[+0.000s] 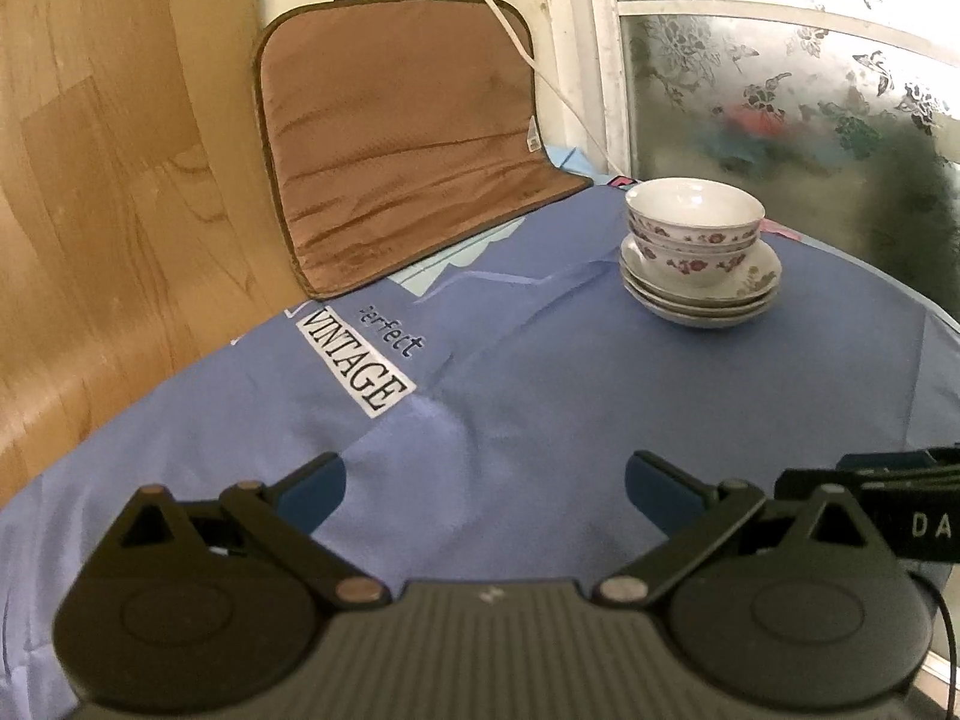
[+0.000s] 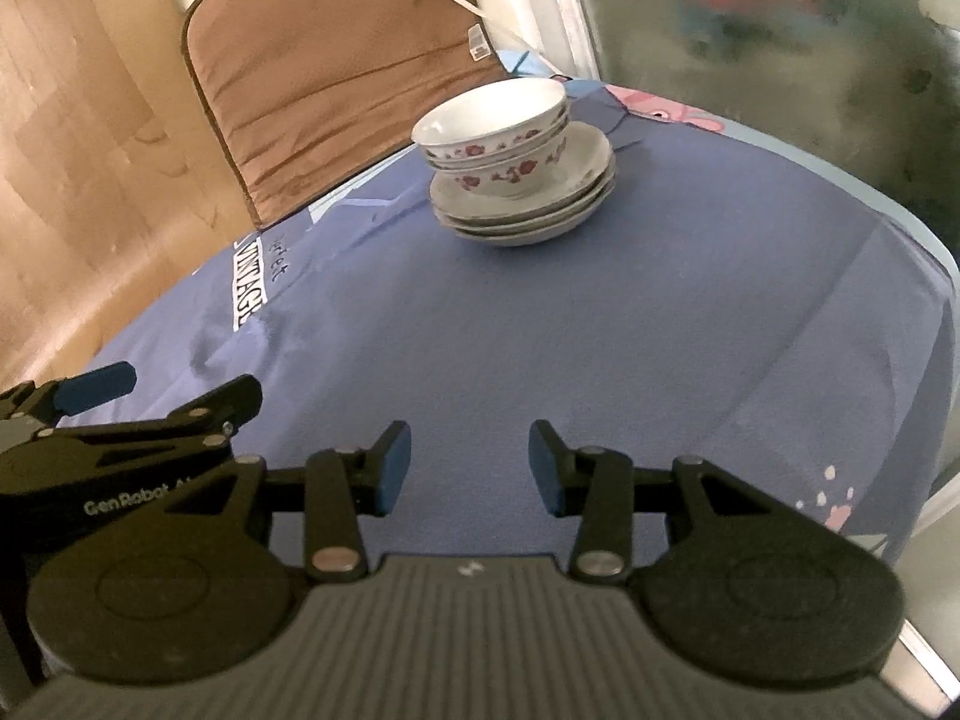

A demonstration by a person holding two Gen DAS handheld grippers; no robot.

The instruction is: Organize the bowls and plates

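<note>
White bowls with red flower bands [image 1: 696, 222] [image 2: 498, 120] sit nested on a stack of white plates [image 1: 702, 294] [image 2: 528, 204] toward the far side of the blue tablecloth. My left gripper [image 1: 485, 486] hovers over the near cloth, open wide, nothing between its blue pads. My right gripper [image 2: 470, 468] also hangs over the near cloth, its jaws partly apart and empty. Both are well short of the stack. In the right wrist view the left gripper's fingers [image 2: 96, 387] show at the lower left.
A brown padded mat [image 1: 396, 138] [image 2: 336, 54] leans against the wall behind the table, with a white cable [image 1: 510, 30] running over it. Wood panelling lies at the left, a frosted flowered window [image 1: 780, 78] at the right. The table's right edge [image 2: 942, 252] curves away near the window.
</note>
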